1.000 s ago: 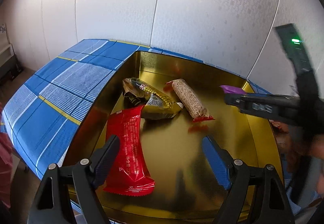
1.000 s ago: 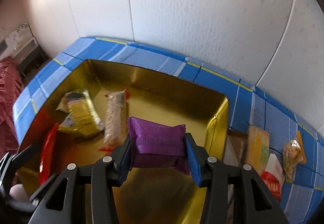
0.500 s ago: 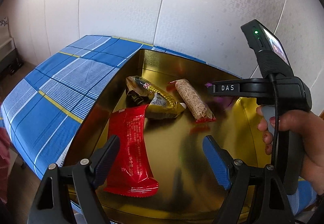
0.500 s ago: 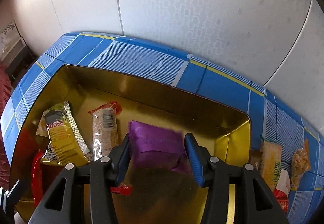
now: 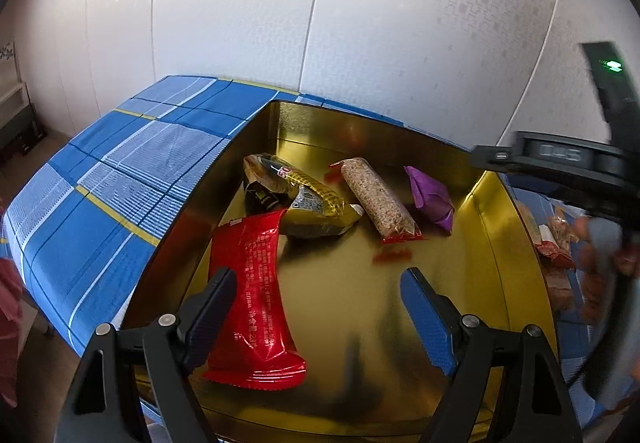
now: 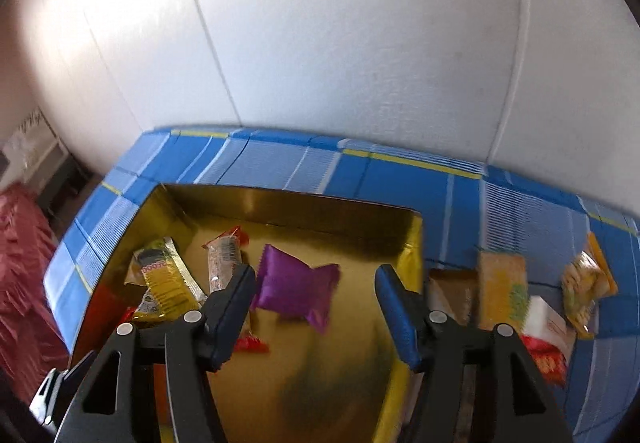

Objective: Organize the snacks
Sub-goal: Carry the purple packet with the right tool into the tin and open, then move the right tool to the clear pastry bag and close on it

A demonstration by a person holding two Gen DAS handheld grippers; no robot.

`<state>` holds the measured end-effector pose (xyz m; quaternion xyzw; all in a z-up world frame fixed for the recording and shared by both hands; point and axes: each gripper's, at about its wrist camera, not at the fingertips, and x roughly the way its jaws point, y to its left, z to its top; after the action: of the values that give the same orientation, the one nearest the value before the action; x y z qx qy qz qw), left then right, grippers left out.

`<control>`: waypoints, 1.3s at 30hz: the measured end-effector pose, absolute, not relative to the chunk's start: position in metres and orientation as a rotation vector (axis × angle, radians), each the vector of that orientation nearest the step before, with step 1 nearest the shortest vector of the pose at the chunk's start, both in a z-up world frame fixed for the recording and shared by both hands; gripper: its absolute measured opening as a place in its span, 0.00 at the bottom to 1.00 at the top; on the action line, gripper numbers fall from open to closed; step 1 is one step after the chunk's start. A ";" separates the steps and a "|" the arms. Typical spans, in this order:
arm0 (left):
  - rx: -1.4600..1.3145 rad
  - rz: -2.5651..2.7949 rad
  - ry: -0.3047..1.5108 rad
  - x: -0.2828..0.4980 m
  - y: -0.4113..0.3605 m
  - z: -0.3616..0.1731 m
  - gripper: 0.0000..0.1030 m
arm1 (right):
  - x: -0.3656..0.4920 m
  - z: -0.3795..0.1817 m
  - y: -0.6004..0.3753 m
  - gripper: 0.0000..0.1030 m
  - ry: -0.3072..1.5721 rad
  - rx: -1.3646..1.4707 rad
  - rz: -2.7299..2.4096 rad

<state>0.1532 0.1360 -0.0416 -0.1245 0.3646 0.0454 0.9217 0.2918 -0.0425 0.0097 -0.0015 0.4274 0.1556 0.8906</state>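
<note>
tray: gold tray (image 5: 516, 243) on the bench, which wears a blue checked cloth (image 5: 132, 179)
purple packet: purple packet (image 6: 296, 289) lies loose on the tray floor, toward the tray's 1 o'clock corner in the left wrist view, just right of the grain bar (image 5: 378, 201), apart from it
right gripper: right gripper (image 6: 316, 313) above the tray, jaws opening, pads clear of the purple packet, which sits below between the fingers; nothing gripped
left gripper: left gripper (image 5: 320, 319) at the tray's 6 o'clock edge, jaws spread wide, nothing between them but tray floor
other tray contents: yellow-black packet (image 5: 304, 203) left of the grain bar; red packet (image 5: 256, 295) at 7 o'clock, its top end touching the yellow-black one, its lower part behind the left finger
outside tray: loose snacks (image 6: 540, 295) on the cloth at 3 o'clock of the tray, right wrist view; blurred
person: hand (image 5: 600, 263) on right gripper's handle, blurred
</note>
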 end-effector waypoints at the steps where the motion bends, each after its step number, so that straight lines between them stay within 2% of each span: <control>1: -0.248 0.094 0.747 0.153 0.134 -0.041 0.82 | 0.288 0.012 -0.048 0.61 0.881 0.011 0.320; 4: -0.236 0.089 0.740 0.152 0.130 -0.040 0.87 | 0.272 0.017 -0.070 0.61 0.862 0.047 0.302; 9: -0.227 0.067 0.727 0.152 0.123 -0.038 0.89 | 0.245 0.011 -0.114 0.61 0.861 0.064 0.245; 25: -0.200 -0.015 0.699 0.146 0.089 -0.033 0.92 | 0.175 -0.029 -0.220 0.61 0.880 0.067 0.142; 28: -0.177 -0.038 0.658 0.140 0.076 -0.026 0.93 | 0.176 -0.032 -0.226 0.63 0.875 0.108 0.162; 30: -0.159 -0.059 0.639 0.138 0.067 -0.024 0.94 | 0.182 -0.033 -0.226 0.69 0.877 0.148 0.176; 39: -0.040 -0.127 0.638 0.135 0.034 -0.024 0.95 | 0.223 -0.035 -0.198 0.69 0.900 0.102 0.158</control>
<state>0.1347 0.0344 -0.0237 -0.0195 0.3136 -0.0625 0.9473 0.2228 -0.1976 -0.0349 0.0493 0.4344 0.0763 0.8961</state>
